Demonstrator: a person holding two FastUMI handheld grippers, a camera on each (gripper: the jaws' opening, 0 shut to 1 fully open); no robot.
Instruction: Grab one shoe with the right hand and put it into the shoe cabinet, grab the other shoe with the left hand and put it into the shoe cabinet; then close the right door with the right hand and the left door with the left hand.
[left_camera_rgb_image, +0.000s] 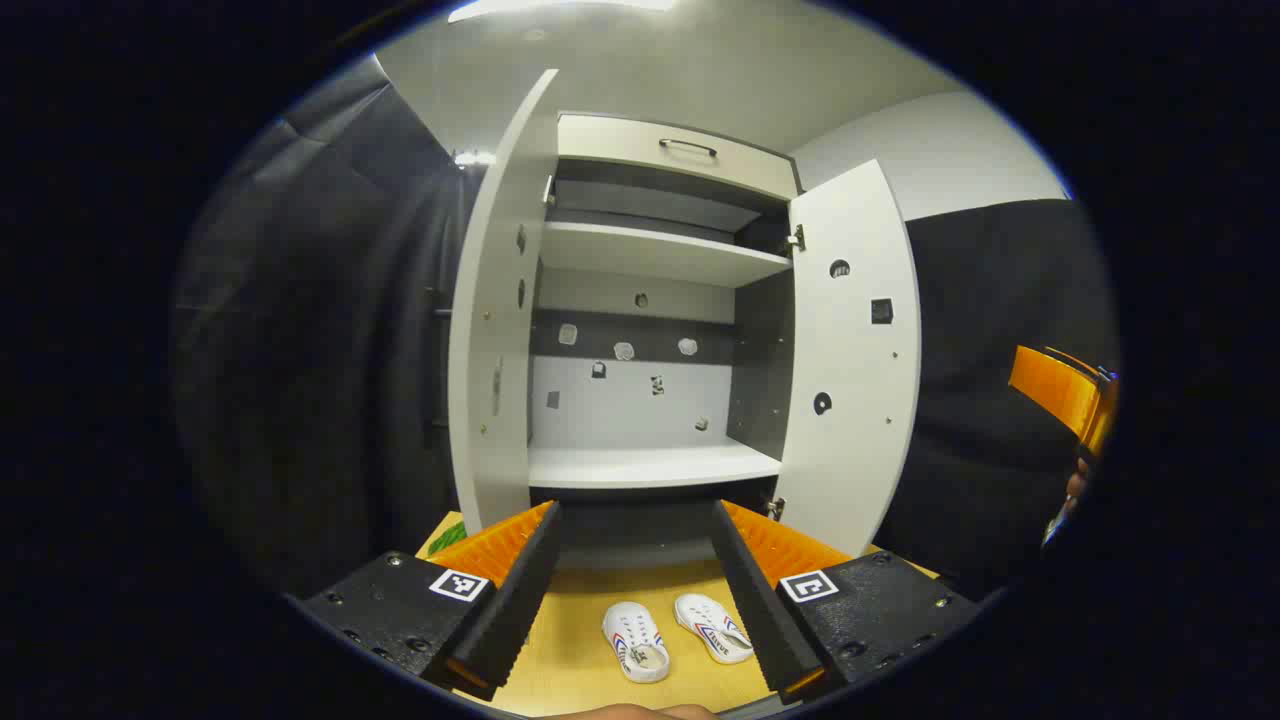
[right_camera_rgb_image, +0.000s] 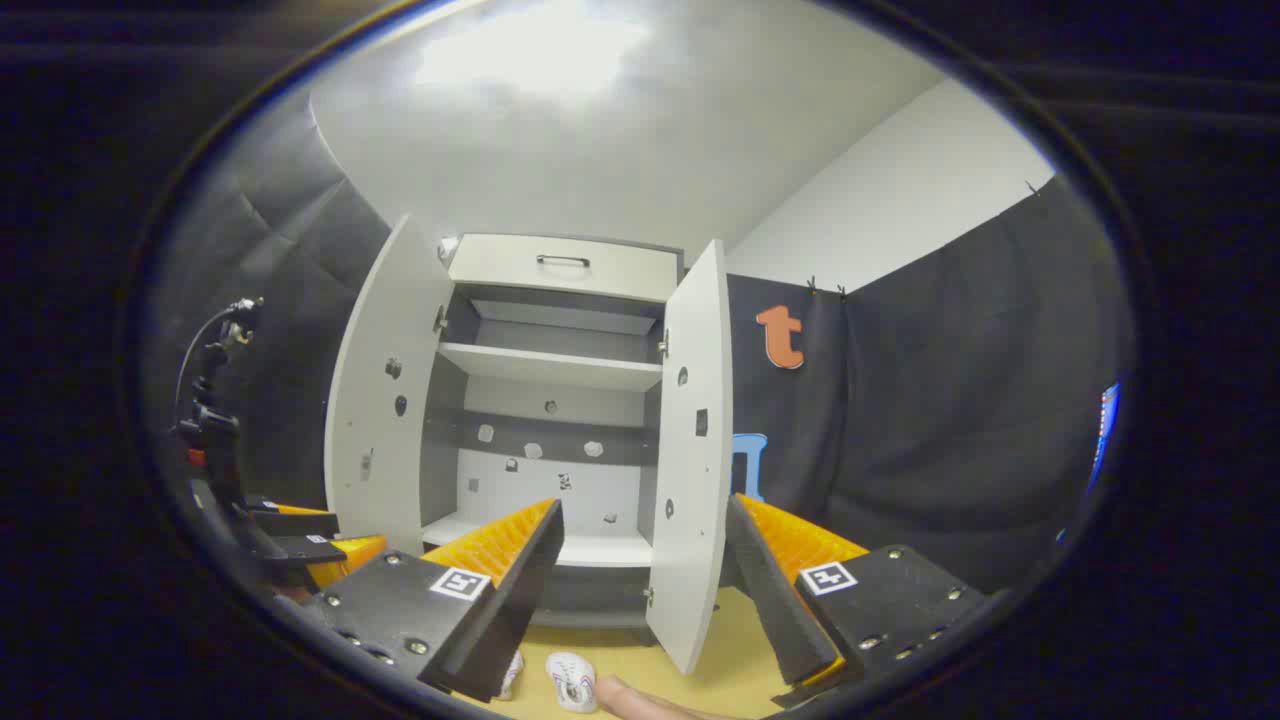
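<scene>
A: Shoe cabinet (left_camera_rgb_image: 650, 300) first. Both doors stand swung outward, left door (left_camera_rgb_image: 495, 330) and right door (left_camera_rgb_image: 850, 350), bottom shelf (left_camera_rgb_image: 650, 465) bare. Upper shelf bare too.

B: Risk there?

A: The right door, seen from the right gripper view (right_camera_rgb_image: 690, 450), hangs between that gripper and the opening. Reaching straight in with a shoe would likely clip its edge and swing it partway closed early.

B: Tabletop?

A: Yellow tabletop (left_camera_rgb_image: 590, 610) in front of the cabinet, both shoes on it side by side: left shoe (left_camera_rgb_image: 636, 642) and right shoe (left_camera_rgb_image: 713, 627), toes toward the cabinet, just beside each other, not touching as far as I can tell.

B: So a crowded pick.

A: Probably. Jaws coming down on one could nudge or drag its neighbour.

B: Grippers?

A: Left gripper (left_camera_rgb_image: 635, 590) hovers above the pair, jaws wide, holding nothing. Right gripper (right_camera_rgb_image: 640, 590) also spread wide and empty, aimed at the cabinet, the shoes low at its frame edge. A poor sightline could mean a shallow grasp and a dropped shoe.
</scene>
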